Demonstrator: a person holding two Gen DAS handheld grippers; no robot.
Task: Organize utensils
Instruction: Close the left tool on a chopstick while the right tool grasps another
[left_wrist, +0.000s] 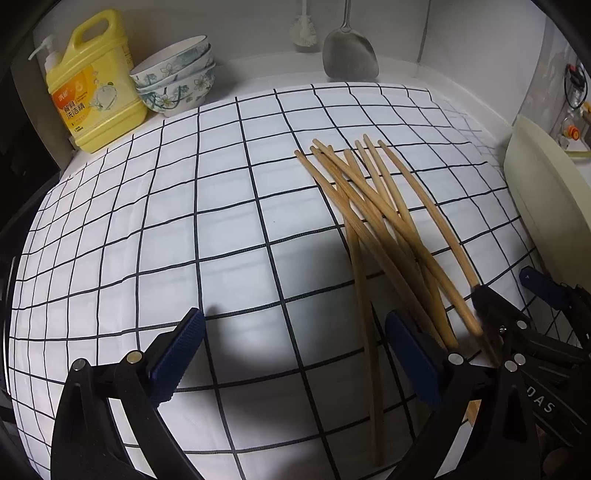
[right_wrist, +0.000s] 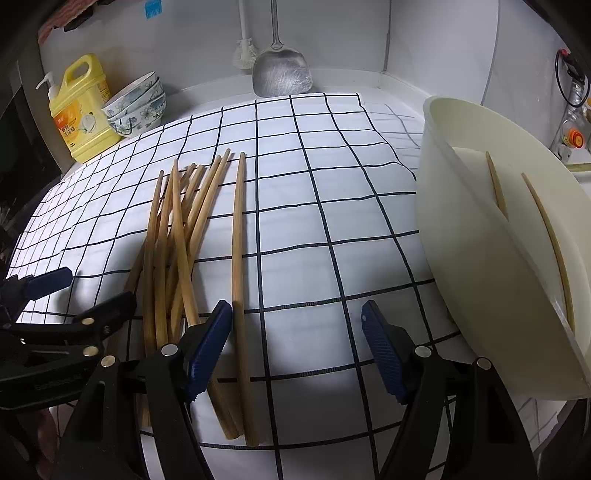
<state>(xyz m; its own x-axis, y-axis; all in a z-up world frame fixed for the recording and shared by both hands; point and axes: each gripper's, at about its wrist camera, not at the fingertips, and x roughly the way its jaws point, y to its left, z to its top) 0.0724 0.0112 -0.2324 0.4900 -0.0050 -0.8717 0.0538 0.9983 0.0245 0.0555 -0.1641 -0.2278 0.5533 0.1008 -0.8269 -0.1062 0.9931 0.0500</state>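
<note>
Several wooden chopsticks (left_wrist: 380, 218) lie in a loose pile on the white grid-patterned cloth (left_wrist: 184, 229); they also show in the right wrist view (right_wrist: 184, 236). One chopstick (right_wrist: 238, 258) lies apart on the pile's right side. My left gripper (left_wrist: 295, 350) is open and empty, with the pile just right of it. My right gripper (right_wrist: 295, 343) is open and empty, its left finger (right_wrist: 208, 347) beside the lone chopstick. A cream holder (right_wrist: 480, 258) at the right has two chopsticks (right_wrist: 546, 236) inside.
A yellow detergent bottle (left_wrist: 94, 88) and stacked floral bowls (left_wrist: 177, 77) stand at the back left. A metal spatula (left_wrist: 349, 55) and a white brush (left_wrist: 304, 33) lean on the back wall. The holder's edge (left_wrist: 543, 192) is at the right.
</note>
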